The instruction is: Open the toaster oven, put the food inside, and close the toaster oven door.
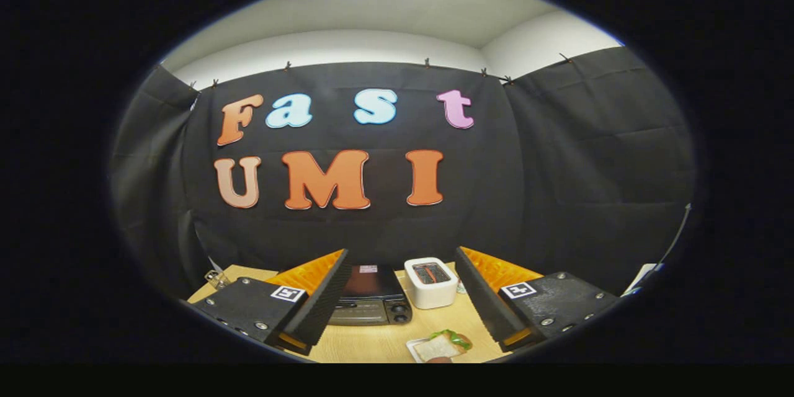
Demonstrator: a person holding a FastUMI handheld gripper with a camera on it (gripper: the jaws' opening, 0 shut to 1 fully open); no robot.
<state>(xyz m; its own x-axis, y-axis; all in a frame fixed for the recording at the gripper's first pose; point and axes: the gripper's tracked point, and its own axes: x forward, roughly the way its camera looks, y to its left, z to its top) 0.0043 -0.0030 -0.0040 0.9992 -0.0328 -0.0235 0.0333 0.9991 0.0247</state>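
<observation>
Hovering above the wooden table [378, 341] rn, gripper [400, 298] has its fingers spread wide w/ nothing between them. Toaster oven [372, 301] sits low center of the frame, just ahead of the left finger, door looks closed afaict. White pop-up toaster [431, 282] stands right next to it, toward the right finger. Food, a sandwich [441, 345] w/ some green leaf on a small white plate [414, 345], is at the bottom center, in the gap between the fingers but lower down on the table, untouched.
</observation>
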